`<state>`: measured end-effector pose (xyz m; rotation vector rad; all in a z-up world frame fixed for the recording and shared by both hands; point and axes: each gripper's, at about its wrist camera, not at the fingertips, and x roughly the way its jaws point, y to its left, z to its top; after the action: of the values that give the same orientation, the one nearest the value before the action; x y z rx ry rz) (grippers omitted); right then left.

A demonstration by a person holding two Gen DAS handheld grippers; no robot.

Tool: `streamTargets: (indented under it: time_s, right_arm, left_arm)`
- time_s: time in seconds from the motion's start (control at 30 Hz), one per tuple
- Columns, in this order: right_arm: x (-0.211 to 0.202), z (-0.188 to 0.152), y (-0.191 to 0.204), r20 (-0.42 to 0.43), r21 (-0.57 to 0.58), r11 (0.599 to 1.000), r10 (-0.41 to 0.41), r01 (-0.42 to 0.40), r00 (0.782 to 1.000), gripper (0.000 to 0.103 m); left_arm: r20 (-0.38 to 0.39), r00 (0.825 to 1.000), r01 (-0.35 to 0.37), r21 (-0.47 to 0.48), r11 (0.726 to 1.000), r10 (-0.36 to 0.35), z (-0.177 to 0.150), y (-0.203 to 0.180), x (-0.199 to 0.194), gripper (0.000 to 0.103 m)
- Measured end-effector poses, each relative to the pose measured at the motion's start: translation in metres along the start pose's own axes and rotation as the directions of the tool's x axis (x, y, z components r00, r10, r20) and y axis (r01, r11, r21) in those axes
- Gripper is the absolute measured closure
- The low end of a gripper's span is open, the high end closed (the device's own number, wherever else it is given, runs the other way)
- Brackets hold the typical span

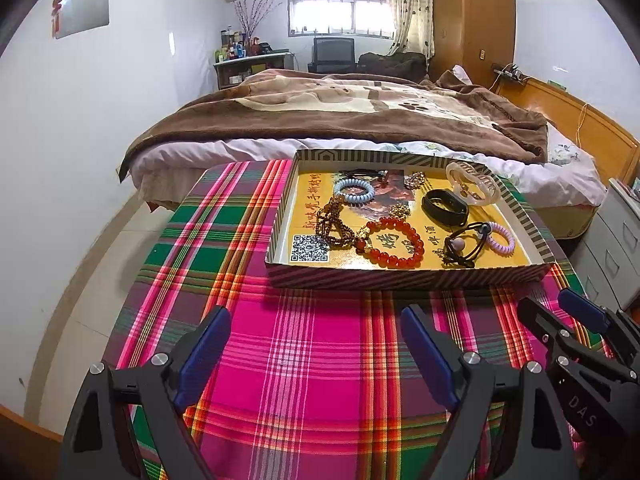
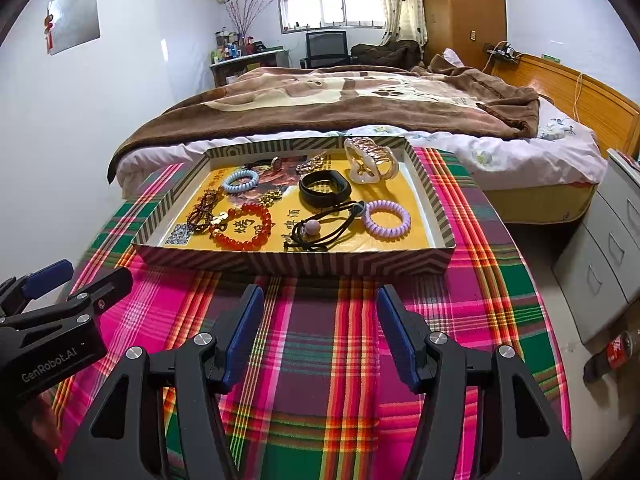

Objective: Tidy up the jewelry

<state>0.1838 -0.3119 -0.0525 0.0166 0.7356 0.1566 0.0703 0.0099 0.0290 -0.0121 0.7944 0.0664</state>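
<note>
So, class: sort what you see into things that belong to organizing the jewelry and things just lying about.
Belongs:
tray
red bead bracelet
purple coil tie
black band
hair claw

Lying about:
plaid cloth
bed
cola bottle

A home bedroom — blanket-covered bed (image 1: 340, 120), wooden wardrobe (image 1: 472, 12), curtained window (image 1: 340, 14).

Daylight pours in through the window (image 1: 340, 14) on the far wall, blown out to white, and the room stays bright and evenly lit. Shadows under the box (image 2: 296, 262) are soft. Both views are sharp but bend hard away from the window, with black corners and curved walls.
</note>
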Motion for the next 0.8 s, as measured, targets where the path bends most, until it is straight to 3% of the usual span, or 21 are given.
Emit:
streamTargets:
  time_s: [0.8]
  right_arm:
    - [0.0004,-0.0054,0.002,-0.008,0.002,1.0,0.0,0.0,1.0,0.044]
  left_arm:
    - [-0.01,1.0,0.002,-0.007,1.0,-0.002,-0.0018,0.001,0.0026,0.016]
